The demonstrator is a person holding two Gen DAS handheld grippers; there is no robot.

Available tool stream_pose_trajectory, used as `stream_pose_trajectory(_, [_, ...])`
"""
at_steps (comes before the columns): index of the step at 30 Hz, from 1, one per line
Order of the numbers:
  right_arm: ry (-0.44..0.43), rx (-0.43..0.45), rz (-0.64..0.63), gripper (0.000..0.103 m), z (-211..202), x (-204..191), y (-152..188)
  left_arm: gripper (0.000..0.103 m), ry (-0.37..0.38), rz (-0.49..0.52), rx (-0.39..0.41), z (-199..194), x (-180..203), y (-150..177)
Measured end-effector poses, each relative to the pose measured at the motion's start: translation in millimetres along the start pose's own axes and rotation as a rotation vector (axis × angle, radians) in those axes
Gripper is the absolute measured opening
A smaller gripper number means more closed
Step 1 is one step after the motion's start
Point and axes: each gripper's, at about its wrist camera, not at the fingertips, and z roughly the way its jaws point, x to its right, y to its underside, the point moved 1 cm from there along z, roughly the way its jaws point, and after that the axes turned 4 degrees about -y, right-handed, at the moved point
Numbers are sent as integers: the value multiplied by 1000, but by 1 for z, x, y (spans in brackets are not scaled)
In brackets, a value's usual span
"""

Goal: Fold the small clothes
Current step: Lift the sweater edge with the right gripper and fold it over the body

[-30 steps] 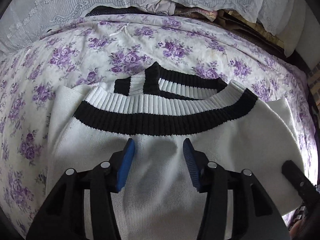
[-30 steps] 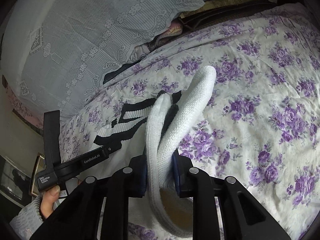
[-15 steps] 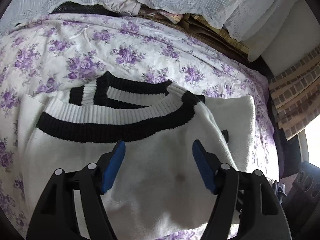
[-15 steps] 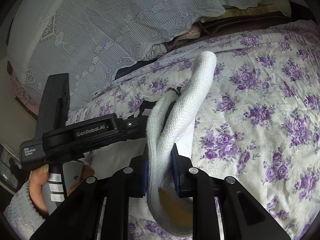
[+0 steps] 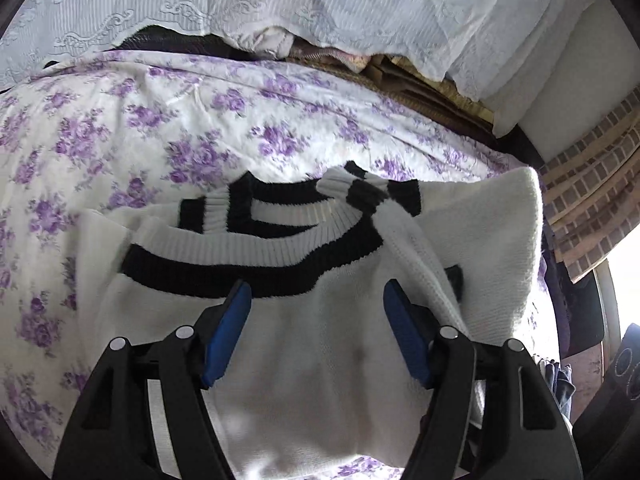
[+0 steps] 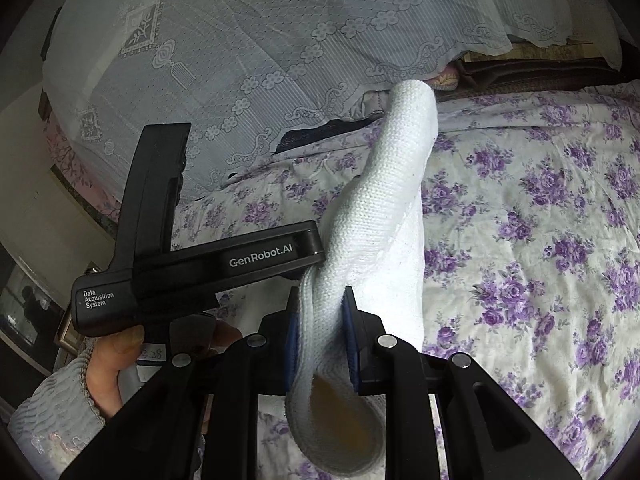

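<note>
A white knitted sweater [image 5: 304,360] with black-striped ribbed bands [image 5: 248,276] lies on the flowered bed sheet [image 5: 160,140]. My left gripper [image 5: 316,300] hovers over the sweater's body, open, with nothing between its blue pads. The sweater's right side [image 5: 500,240] is raised and curling inward. In the right wrist view my right gripper [image 6: 320,324] is shut on a thick white fold of the sweater [image 6: 384,208], which stands up above the jaws. The left gripper's black body [image 6: 200,268] crosses just left of that fold, held by a hand [image 6: 112,364].
A lace cloth [image 6: 260,40] covers piled things along the far side of the bed. A brick-patterned wall [image 5: 592,184] and dark objects [image 5: 624,364] stand past the bed's right edge. Flowered sheet [image 6: 540,240] lies bare to the right of the held fold.
My left gripper's jaws spread wider and it lifted off the sweater. My right gripper carried its fold up and leftward, so the sweater's right side now rises over the body.
</note>
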Motion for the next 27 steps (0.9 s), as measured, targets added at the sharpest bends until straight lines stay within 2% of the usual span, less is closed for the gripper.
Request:
stream_pose_trajectory(6, [-25, -17, -33, 21, 13, -31, -4, 65, -20, -38, 41, -24, -28, -5])
stream_pose_trajectory(11, [-46, -41, -62, 21, 28, -58, -1, 64, -66, -58, 83, -45, -53, -1])
stream_pose_trajectory(16, [-69, -86, -96, 21, 51, -85, 7, 63, -116, -119, 114, -59, -89, 9])
stream_pose_trajectory(27, [-81, -212, -112, 22, 112, -116, 39, 62, -209, -244, 68, -61, -170, 46])
